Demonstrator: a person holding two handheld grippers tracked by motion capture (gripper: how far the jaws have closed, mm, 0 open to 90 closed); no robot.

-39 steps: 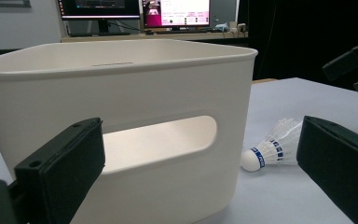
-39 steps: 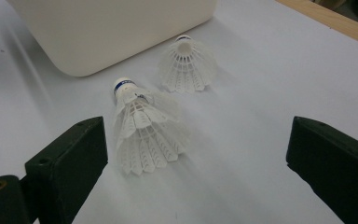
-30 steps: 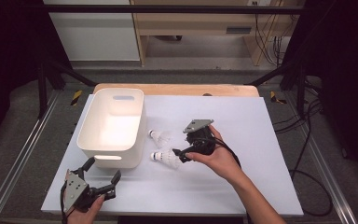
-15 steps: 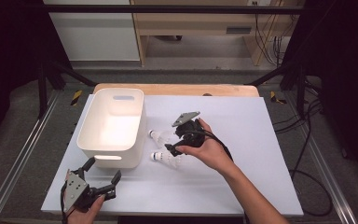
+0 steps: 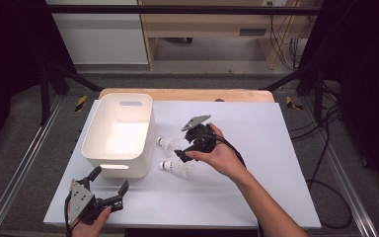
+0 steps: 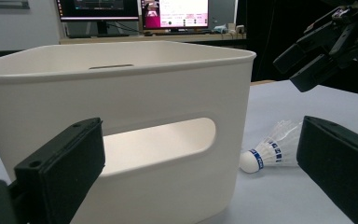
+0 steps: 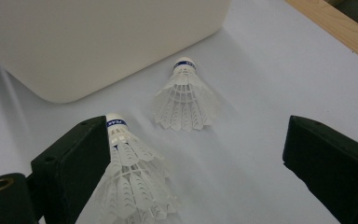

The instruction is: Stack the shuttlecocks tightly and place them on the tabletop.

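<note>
Right gripper [image 5: 185,148] fingers wide open, empty, above two shuttlecocks on the desk [image 5: 256,197]: far shuttlecock [image 7: 184,95], near shuttlecock [image 7: 129,182]. Left gripper [image 5: 109,186] fingers open, empty, facing the white bin [image 6: 121,116]; left gripper view shows the bin's handle slot [image 6: 161,144].

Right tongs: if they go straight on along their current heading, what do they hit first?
Probably the nearer shuttlecock, already against the inner face of one open jaw of the right tongs. The far shuttlecock lies beyond, then the white bin. Depth is uncertain.
</note>
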